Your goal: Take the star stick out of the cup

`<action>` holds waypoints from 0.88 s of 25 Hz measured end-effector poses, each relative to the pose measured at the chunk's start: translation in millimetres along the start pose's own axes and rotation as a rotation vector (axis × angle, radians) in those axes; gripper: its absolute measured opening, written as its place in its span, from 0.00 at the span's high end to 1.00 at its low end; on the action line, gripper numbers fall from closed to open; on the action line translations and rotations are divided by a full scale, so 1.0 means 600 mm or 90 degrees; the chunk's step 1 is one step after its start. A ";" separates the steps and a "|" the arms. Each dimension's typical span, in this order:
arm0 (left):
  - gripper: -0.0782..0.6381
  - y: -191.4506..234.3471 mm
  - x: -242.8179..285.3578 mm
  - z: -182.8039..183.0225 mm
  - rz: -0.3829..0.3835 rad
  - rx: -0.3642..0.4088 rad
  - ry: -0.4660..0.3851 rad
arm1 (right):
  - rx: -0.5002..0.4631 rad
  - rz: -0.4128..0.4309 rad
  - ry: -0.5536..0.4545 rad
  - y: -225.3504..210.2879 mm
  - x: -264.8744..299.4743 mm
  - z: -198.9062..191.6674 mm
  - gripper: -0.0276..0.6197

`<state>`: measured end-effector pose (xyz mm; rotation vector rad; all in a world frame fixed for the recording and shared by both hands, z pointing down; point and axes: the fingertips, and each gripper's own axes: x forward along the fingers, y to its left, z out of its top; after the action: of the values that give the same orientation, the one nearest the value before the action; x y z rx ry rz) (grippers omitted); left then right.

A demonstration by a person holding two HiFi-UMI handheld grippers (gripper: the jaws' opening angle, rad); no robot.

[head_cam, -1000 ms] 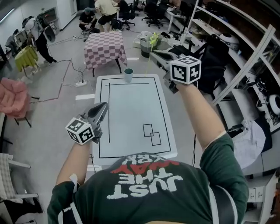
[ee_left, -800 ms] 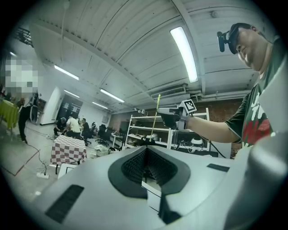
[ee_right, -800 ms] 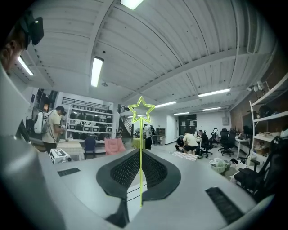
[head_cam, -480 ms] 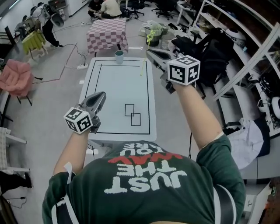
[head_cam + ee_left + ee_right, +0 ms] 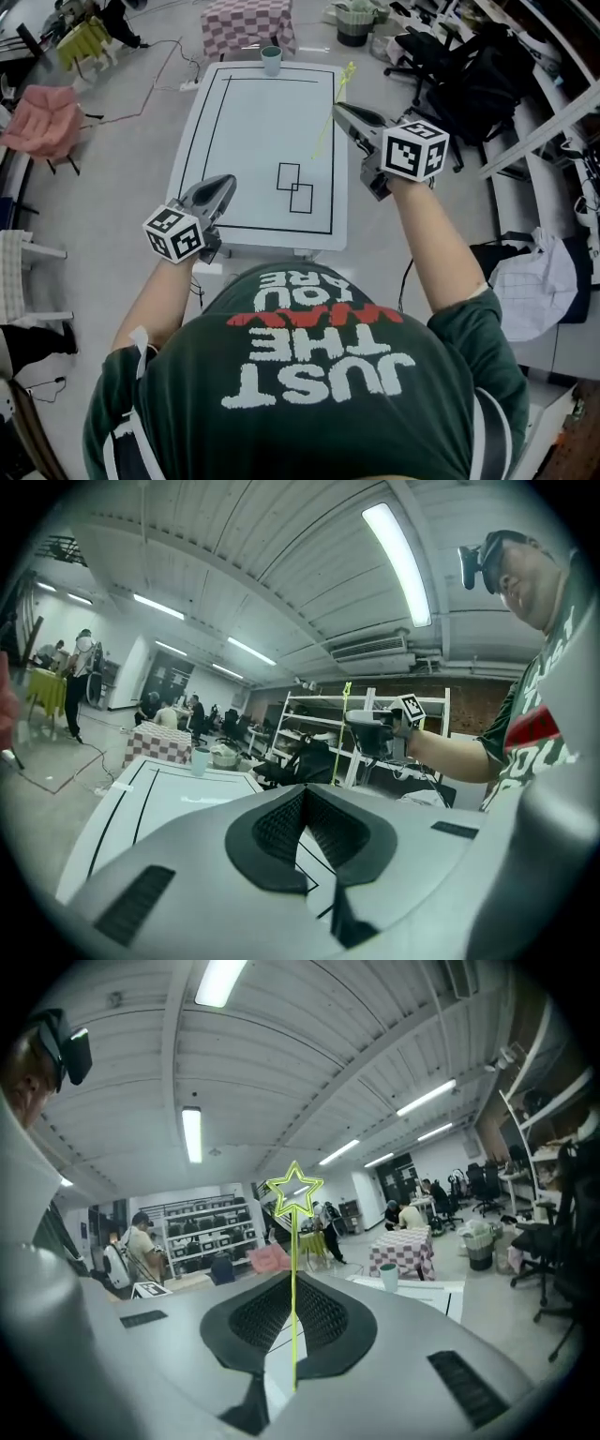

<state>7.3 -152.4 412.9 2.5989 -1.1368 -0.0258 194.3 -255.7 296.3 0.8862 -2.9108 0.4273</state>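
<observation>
Upper right of centre: star stick [image 5: 324, 134] clear of the cup [image 5: 271, 59], removal seemingly done.
My right gripper [image 5: 339, 108] has its jaws clamped on it; left gripper [image 5: 223, 183] jaws together, empty.

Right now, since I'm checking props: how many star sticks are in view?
1. The star stick is clamped in the right gripper, apart from the cup at the table's far edge. No other shows.

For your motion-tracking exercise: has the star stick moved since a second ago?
Yes. The star stick, in the right gripper, has come away from the cup, toward the person.
</observation>
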 end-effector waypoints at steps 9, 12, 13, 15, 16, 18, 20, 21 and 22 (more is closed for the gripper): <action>0.88 0.107 -0.073 -0.099 -0.070 -0.047 0.075 | 0.173 -0.073 0.026 0.016 0.066 -0.204 0.89; 0.88 0.139 -0.088 -0.125 -0.083 -0.069 0.084 | 0.252 -0.100 0.020 0.014 0.074 -0.276 0.89; 0.88 0.148 -0.095 -0.136 -0.087 -0.076 0.087 | 0.275 -0.106 0.018 0.016 0.077 -0.298 0.89; 0.88 0.164 -0.108 -0.160 -0.090 -0.092 0.094 | 0.308 -0.116 0.018 0.021 0.082 -0.339 0.89; 0.88 0.172 -0.112 -0.170 -0.089 -0.101 0.096 | 0.324 -0.120 0.019 0.023 0.084 -0.357 0.89; 0.88 0.186 -0.117 -0.189 -0.079 -0.122 0.098 | 0.356 -0.124 0.021 0.023 0.086 -0.387 0.89; 0.88 0.195 -0.121 -0.205 -0.065 -0.144 0.096 | 0.383 -0.122 0.020 0.024 0.089 -0.412 0.89; 0.88 0.198 -0.123 -0.213 -0.060 -0.154 0.095 | 0.397 -0.120 0.019 0.026 0.091 -0.425 0.89; 0.88 0.200 -0.126 -0.221 -0.056 -0.163 0.095 | 0.411 -0.118 0.019 0.027 0.093 -0.437 0.89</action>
<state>-112.3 -139.1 565.0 2.3775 -0.9034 0.0031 134.9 -198.9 551.8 1.1778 -2.6406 1.3873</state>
